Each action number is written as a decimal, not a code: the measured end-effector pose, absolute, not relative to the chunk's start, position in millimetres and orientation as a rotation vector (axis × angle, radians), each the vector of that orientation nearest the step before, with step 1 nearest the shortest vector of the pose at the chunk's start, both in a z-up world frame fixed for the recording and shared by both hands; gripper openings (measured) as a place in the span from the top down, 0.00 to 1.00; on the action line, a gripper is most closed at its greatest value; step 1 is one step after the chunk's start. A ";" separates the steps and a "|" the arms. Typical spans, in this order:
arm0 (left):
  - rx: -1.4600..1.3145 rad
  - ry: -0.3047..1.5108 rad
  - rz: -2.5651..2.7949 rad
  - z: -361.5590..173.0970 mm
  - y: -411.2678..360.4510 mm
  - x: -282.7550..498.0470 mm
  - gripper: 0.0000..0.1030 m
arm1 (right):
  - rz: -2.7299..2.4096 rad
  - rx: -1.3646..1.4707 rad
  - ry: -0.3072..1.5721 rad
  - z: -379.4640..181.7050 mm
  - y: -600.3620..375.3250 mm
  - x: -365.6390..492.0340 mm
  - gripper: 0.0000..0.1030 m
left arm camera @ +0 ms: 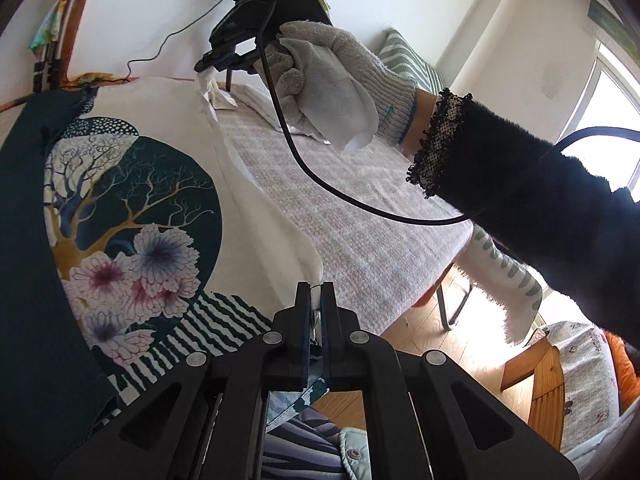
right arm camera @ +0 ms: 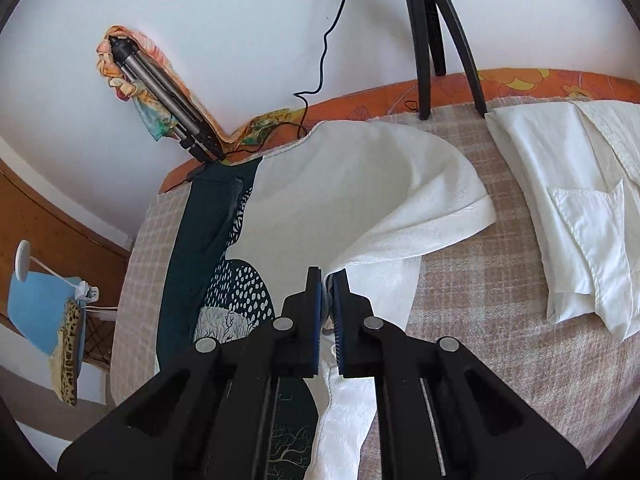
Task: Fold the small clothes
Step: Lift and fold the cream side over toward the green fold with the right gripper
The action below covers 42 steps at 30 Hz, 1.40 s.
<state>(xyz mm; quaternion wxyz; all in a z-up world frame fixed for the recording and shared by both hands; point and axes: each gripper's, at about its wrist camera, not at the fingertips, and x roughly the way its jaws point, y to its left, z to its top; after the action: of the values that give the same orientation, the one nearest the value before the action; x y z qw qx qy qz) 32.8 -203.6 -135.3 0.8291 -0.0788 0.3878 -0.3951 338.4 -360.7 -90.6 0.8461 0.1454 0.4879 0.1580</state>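
White walls and a bright window frame a table under a checked blanket (left arm camera: 360,216), where a printed T-shirt (left arm camera: 132,208) lies spread to the left of the left gripper (left arm camera: 316,300).

Left wrist view: jaws pinched tight on the shirt's hem corner, a sliver of white cloth showing between them. Far ahead, the person's gloved hand (left arm camera: 340,76) carries the right gripper (left arm camera: 214,65), which has the shirt's upper edge lifted off the blanket. Table edge drops away just right of the jaws, w/ wood floor below; a black cable (left arm camera: 320,184) loops across mid-air.

Right wrist view: right gripper (right arm camera: 327,292) jaws nearly closed on a bunched fold near the white sleeve (right arm camera: 440,216). A folded white shirt (right arm camera: 580,208) sits well right of the jaws; tripod legs (right arm camera: 444,40) stand far ahead.

Best approach, prob.: carry both corners leftward together at even height, keeping the edge taut so the fold lands straight. Room is open left; keep clear of cable & tripod.
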 end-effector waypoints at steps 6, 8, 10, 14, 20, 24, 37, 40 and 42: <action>-0.210 0.846 -0.800 -144.4 -172.5 34.7 0.97 | 0.369 0.178 1.065 -100.0 -296.2 347.0 0.93; -0.214 0.854 -0.790 -147.4 -166.1 33.8 0.97 | 0.385 0.136 1.080 -106.6 -274.1 349.2 0.93; -0.216 0.866 -0.781 -150.3 -161.3 35.1 0.97 | 0.397 0.094 1.098 -115.1 -254.1 350.9 0.93; -0.219 0.884 -0.765 -153.6 -151.7 36.5 0.97 | 0.400 0.033 1.138 -138.0 -226.5 354.8 0.93; -0.163 0.922 -0.759 -152.3 -147.9 38.6 0.95 | 0.444 0.011 1.207 -157.2 -214.2 357.7 0.91; -0.133 0.969 -0.733 -149.3 -136.1 40.4 0.87 | 0.501 0.032 1.173 -135.2 -230.5 344.7 0.42; -0.218 0.905 -0.515 -126.1 -26.9 44.8 0.86 | 0.272 0.301 1.079 -114.4 -344.6 400.5 0.41; -0.251 0.901 -0.450 -127.2 -6.6 51.5 0.86 | 0.232 0.257 1.112 -131.6 -338.6 413.7 0.41; -0.270 0.902 -0.422 -128.7 2.5 55.5 0.86 | 0.211 0.222 1.138 -141.9 -335.4 417.1 0.41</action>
<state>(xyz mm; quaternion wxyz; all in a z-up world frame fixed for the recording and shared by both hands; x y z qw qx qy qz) 55.5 2.5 -128.7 0.8698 -0.1292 0.4313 -0.2017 417.1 -335.4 -141.9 0.8314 0.1048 0.5366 0.0993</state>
